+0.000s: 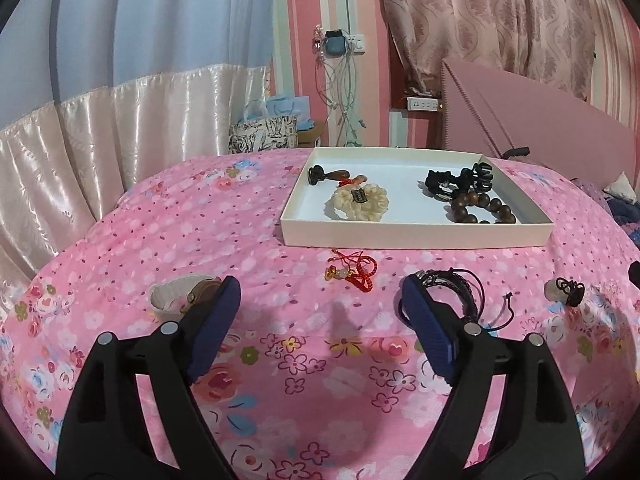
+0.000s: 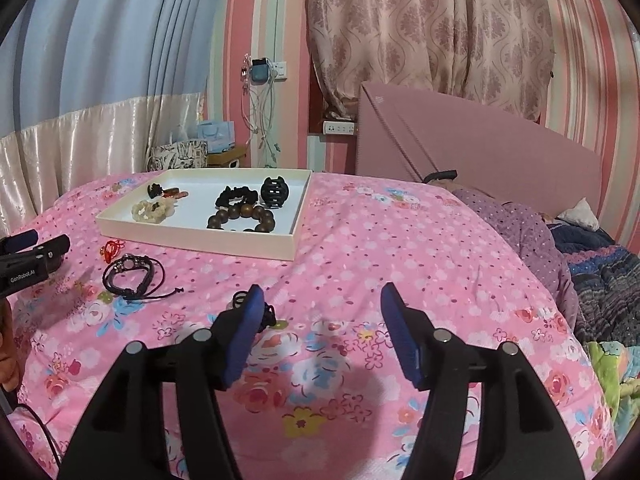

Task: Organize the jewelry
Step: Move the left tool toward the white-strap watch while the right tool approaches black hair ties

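Left gripper jaws spread, empty, over bed; red charm just beyond gap, black cord bracelet at one jaw tip. Right gripper jaws spread, empty.

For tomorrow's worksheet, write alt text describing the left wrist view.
An open left claw hovers over a pink floral bedspread, holding nothing. Ahead lie a red cord charm and a black cord bracelet; beyond, a white tray holds a wooden bead bracelet.
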Action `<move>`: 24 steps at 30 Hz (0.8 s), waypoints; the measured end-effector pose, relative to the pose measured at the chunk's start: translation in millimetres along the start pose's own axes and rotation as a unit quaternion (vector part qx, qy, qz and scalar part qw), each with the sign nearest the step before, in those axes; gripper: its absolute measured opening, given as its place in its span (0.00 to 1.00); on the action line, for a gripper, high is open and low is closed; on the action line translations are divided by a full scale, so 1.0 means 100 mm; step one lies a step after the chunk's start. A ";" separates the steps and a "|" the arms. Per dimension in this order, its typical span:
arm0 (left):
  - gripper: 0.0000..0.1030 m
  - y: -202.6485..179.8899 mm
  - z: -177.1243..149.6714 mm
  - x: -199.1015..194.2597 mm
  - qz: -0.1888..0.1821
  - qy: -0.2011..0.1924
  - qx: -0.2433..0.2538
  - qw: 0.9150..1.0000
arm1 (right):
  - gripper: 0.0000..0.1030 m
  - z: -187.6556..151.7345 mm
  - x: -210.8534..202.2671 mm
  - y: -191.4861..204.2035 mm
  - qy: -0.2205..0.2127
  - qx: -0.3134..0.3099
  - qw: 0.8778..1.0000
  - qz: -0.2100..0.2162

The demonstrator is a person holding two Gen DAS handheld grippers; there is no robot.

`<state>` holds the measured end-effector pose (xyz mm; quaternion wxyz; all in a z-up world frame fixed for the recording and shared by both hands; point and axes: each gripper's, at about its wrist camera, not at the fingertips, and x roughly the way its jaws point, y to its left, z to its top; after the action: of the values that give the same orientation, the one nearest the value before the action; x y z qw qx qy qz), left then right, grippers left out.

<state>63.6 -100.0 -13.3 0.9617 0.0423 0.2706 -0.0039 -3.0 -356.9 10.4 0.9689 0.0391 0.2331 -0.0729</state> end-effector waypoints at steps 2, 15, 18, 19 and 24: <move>0.81 -0.02 0.00 -0.01 0.001 -0.002 0.003 1.000 | 0.60 0.00 0.00 -0.01 0.001 0.000 1.000 0.001; 0.81 -0.08 0.00 -0.05 0.003 -0.010 0.017 1.000 | 0.61 0.00 0.02 -0.05 0.008 0.009 1.000 0.003; 0.81 -0.08 0.00 -0.05 0.001 -0.008 0.018 1.000 | 0.61 0.00 0.04 -0.05 0.012 0.009 1.000 0.003; 0.81 -0.08 0.00 -0.05 0.000 -0.007 0.019 1.000 | 0.61 0.00 0.04 -0.05 0.013 0.009 1.000 0.003; 0.82 -0.10 0.01 -0.03 -0.004 -0.006 0.025 1.000 | 0.61 -0.01 0.06 -0.05 0.016 0.012 1.000 0.002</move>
<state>60.7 -110.3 -11.7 0.9620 0.0654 0.2647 -0.0148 0.8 -362.4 7.1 0.9647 0.0527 0.2474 -0.0733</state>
